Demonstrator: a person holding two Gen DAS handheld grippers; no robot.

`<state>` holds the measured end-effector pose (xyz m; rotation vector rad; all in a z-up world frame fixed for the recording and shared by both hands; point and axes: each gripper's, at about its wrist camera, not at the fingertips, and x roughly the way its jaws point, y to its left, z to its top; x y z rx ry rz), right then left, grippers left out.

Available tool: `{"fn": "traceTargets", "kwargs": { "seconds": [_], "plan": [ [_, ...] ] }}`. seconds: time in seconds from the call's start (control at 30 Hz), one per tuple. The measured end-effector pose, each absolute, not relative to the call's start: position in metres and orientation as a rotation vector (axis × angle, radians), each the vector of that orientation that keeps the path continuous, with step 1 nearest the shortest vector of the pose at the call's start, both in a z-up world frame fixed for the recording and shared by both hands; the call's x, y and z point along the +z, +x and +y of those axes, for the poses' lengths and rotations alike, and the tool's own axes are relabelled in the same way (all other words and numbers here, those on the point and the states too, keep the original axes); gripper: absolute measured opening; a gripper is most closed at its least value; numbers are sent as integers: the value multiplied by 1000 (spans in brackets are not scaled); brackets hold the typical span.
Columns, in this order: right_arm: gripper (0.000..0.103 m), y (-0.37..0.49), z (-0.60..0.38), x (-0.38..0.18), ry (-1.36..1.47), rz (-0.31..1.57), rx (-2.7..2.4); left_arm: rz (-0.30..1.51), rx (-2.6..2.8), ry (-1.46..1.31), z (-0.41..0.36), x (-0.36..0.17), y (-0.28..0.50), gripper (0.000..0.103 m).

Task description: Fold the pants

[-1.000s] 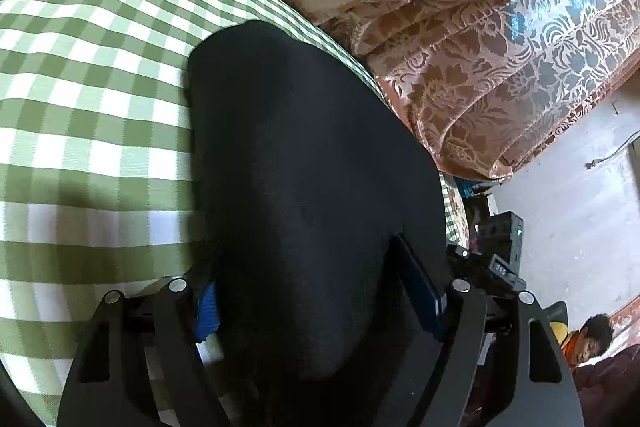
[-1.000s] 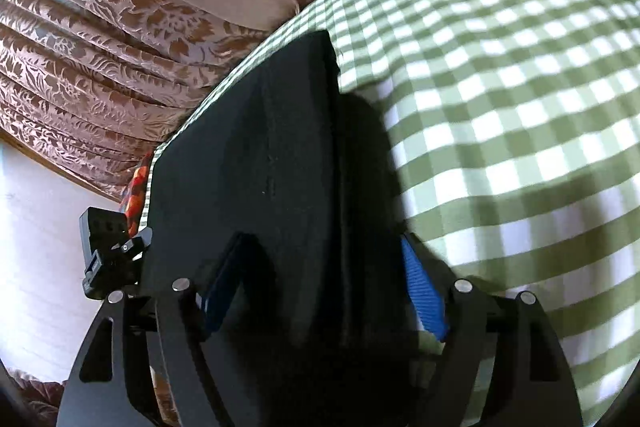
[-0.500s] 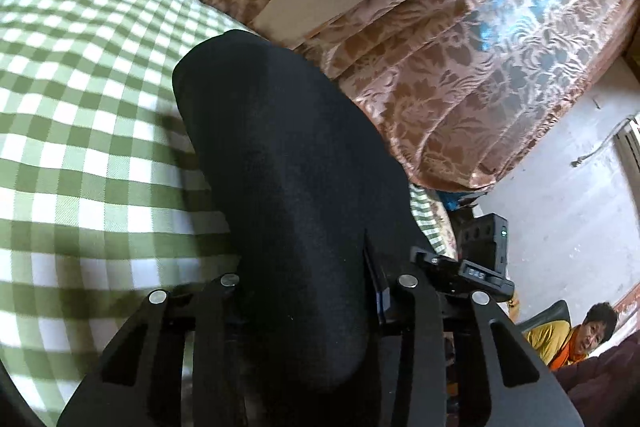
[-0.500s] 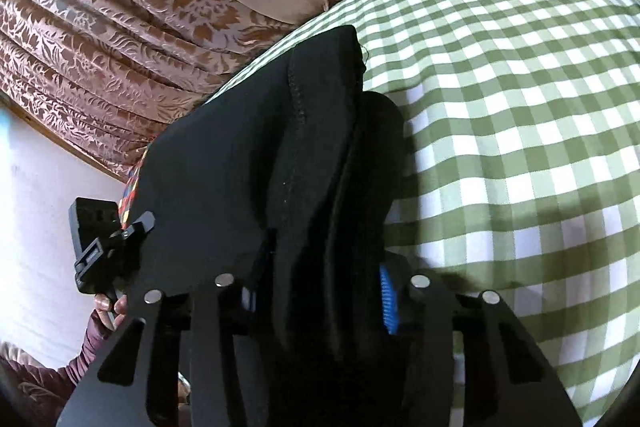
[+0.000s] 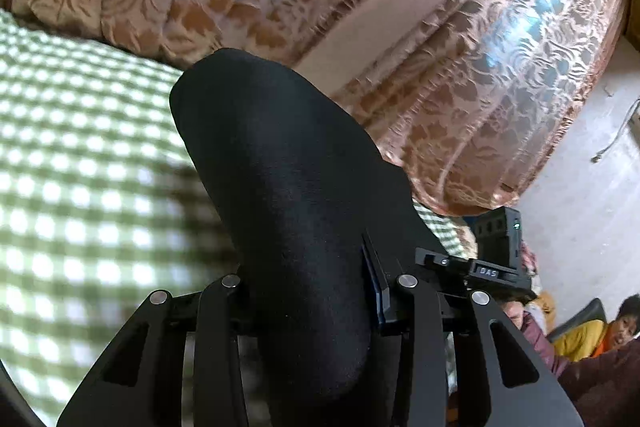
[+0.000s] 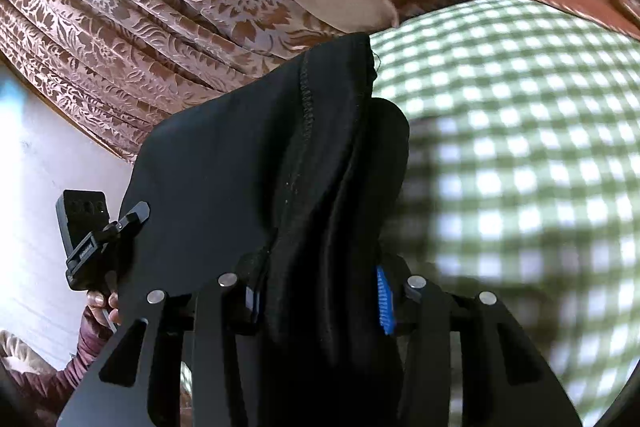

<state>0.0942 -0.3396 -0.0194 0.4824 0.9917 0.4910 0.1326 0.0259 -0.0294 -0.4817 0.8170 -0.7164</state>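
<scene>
The black pants (image 5: 288,195) hang as a folded bundle above the green checked cloth (image 5: 80,187). My left gripper (image 5: 308,303) is shut on one end of the pants, which bulge out between its fingers. In the right wrist view the pants (image 6: 248,163) show a stitched seam. My right gripper (image 6: 320,299) is shut on the other end of them, with a blue pad (image 6: 385,301) at the fabric's side. Both ends are lifted off the cloth.
Brown floral curtains (image 5: 460,75) hang behind the checked surface (image 6: 520,167). A person in orange (image 5: 608,331) sits low at the right in the left wrist view. The other gripper's black camera mount (image 6: 86,227) and the holding hand show at the left in the right wrist view.
Both grippers closed on the pants and lifted them up off the checked cloth. The views tilted upward, so more curtain shows.
</scene>
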Motion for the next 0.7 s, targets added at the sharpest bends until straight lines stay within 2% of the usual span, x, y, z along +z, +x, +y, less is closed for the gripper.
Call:
{"fn": "traceTargets", "kwargs": {
  "seconds": [0.33,0.43,0.47,0.53,0.57,0.7],
  "plan": [
    [40,182,-320,-17,475,965,479,825,-612,-380,42,-22,220,39],
    [41,201,-317,-32,473,985,462,856,-579,-381,48,-31,242,43],
    [41,209,-315,-42,467,1002,446,880,-556,-382,51,-41,249,47],
    [47,219,-314,-67,467,1039,420,970,-443,-335,54,-72,264,50],
    [50,220,-316,-74,488,1032,429,1022,-395,-334,56,-90,269,56],
    [57,219,-321,-78,508,1027,427,978,-389,-392,64,-98,262,58]
  ]
}}
